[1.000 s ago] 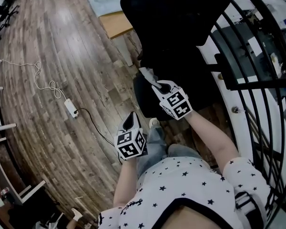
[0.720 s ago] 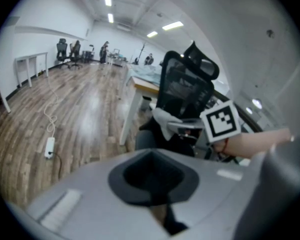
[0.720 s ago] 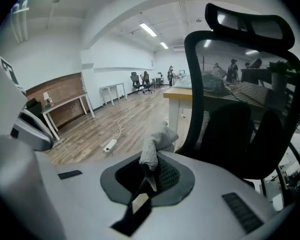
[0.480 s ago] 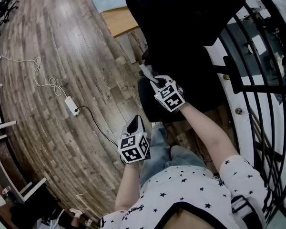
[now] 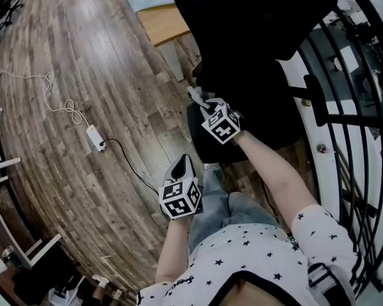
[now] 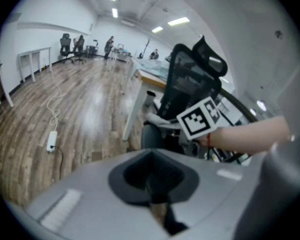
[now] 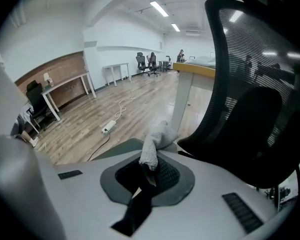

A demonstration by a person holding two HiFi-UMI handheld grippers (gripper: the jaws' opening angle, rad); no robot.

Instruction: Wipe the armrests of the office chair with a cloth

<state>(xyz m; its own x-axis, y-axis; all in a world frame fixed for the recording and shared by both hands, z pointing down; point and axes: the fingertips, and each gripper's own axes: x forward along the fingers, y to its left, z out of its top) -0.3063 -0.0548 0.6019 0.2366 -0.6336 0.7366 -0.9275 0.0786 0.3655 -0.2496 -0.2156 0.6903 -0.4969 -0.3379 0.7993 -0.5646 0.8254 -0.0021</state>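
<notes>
Grey cloth (image 7: pixel 155 136) sits clamped in right gripper (image 7: pixel 149 176) beside office chair (image 7: pixel 245 109); left gripper (image 6: pixel 157 191) closed, empty.

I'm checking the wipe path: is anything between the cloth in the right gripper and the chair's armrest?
Nothing visible does. The right gripper is shut on the grey cloth, whose free end lies against the armrest pad beside the mesh backrest.

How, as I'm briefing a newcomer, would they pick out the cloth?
Find the black mesh office chair filling the right of the right gripper view. Just left of its backrest, the right gripper is shut on the cloth. It is a pale grey, fuzzy, bunched strip, the only soft light thing against the black chair.
</notes>
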